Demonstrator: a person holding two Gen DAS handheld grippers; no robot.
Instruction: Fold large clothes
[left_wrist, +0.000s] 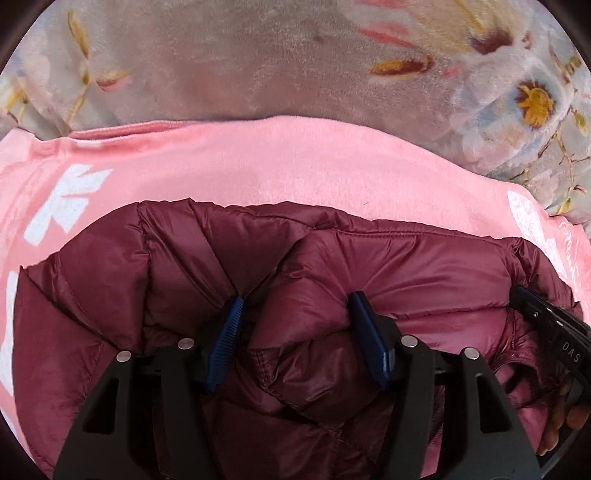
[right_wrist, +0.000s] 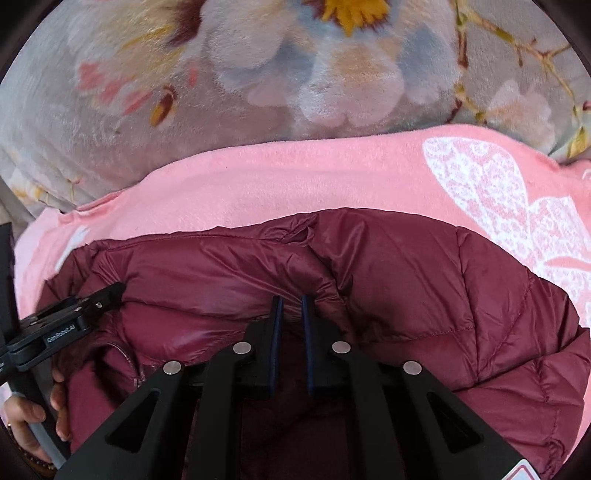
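A maroon quilted puffer jacket (left_wrist: 406, 273) lies bunched on a pink blanket; it also fills the lower half of the right wrist view (right_wrist: 424, 280). My left gripper (left_wrist: 297, 301) is open, its blue pads (left_wrist: 231, 321) astride a puffy fold of the jacket. My right gripper (right_wrist: 291, 301) is shut on a thin fold of the jacket. The right gripper also shows at the right edge of the left wrist view (left_wrist: 543, 314). The left gripper shows at the left edge of the right wrist view (right_wrist: 110, 293), resting on the jacket.
The pink blanket (left_wrist: 258, 158) with white prints (right_wrist: 491, 199) lies under the jacket. Beyond it spreads a grey plush floral cover (right_wrist: 295, 74). The person's hands show at the frame edges (right_wrist: 26, 424).
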